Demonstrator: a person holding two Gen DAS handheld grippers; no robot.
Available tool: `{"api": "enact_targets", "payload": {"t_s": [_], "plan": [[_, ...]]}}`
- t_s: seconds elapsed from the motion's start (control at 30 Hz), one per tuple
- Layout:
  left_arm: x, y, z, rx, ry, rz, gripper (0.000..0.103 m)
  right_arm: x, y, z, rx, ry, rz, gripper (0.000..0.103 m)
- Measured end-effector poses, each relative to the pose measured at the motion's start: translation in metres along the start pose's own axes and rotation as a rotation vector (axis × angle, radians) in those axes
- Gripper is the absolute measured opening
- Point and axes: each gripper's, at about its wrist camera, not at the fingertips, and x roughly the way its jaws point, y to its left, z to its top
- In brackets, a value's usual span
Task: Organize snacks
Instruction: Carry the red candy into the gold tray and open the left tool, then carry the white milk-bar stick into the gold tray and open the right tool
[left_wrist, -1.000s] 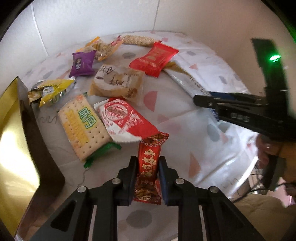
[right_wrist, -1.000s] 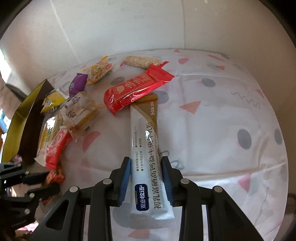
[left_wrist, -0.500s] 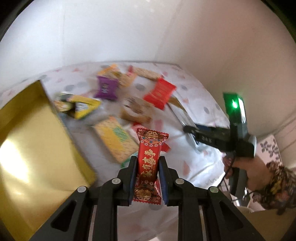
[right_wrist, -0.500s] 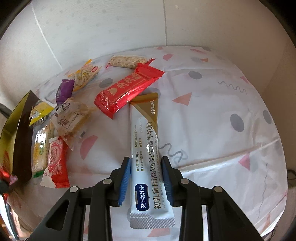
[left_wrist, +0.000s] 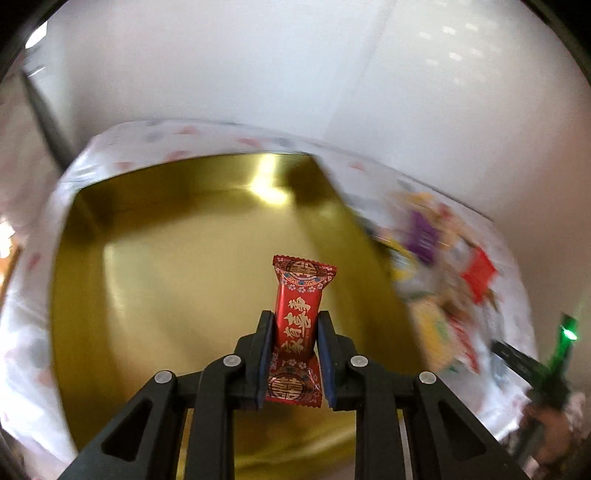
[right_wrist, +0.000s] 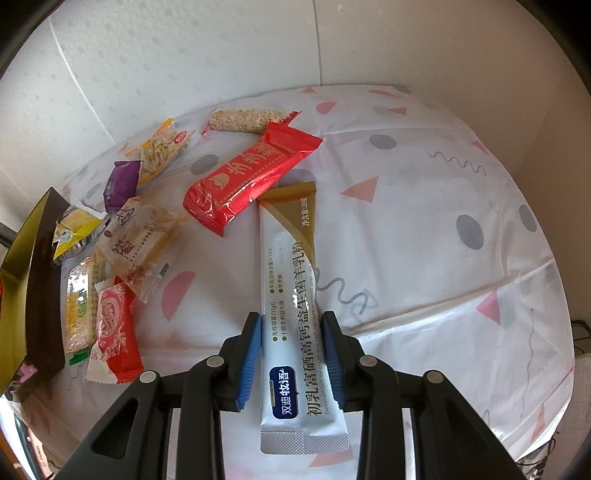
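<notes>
- The left gripper (left_wrist: 295, 334) is pinching a red candy bar (left_wrist: 298, 306) with gold characters, holding it upright at the lower centre of the left wrist view, over the open gold box (left_wrist: 155, 280) that fills the middle of that frame.
- The bar is standing tall above the pads, so on release it is likely tipping sideways; if that happens near the box's right wall (left_wrist: 365, 236), it could be landing on the rim or outside.
- That view is smearing along its right side, where the loose snack pile (left_wrist: 447, 258) is only a blur; judging height above the box floor is therefore uncertain, and a drop from too high may be bouncing the bar.
- The right gripper (right_wrist: 291, 356) is pressing its blue pads against a long white goat-milk powder sachet (right_wrist: 291, 295), which is reaching from the bottom centre up the middle of the right wrist view; whether it is lifted off the patterned tablecloth (right_wrist: 443, 221) cannot be told.
- The sachet's gold top end is sitting just beside, perhaps under, the red wrapped bar (right_wrist: 255, 173); pulling away could be dragging that bar along.
- Being held near its lower end, the sachet may be drooping or swivelling between the pads.
</notes>
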Motion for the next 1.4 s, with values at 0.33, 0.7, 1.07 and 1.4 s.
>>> {"api": "enact_targets", "payload": {"t_s": [0.33, 0.7, 1.07, 1.4], "plan": [[0.031, 0.091, 0.021, -0.155, 0.022, 0.198, 0.023, 0.002, 0.012, 0.000, -0.037, 0.008, -0.054, 0.033], [0.053, 0.120, 0.034, -0.250, 0.044, 0.251, 0.023, -0.001, 0.015, -0.004, -0.027, 0.008, -0.084, 0.033], [0.053, 0.121, 0.035, -0.274, -0.003, 0.185, 0.040, 0.001, 0.014, -0.002, -0.013, 0.015, -0.088, 0.033], [0.024, 0.110, 0.007, -0.320, -0.047, 0.172, 0.052, 0.001, 0.015, -0.003, -0.001, 0.012, -0.087, 0.032]]}}
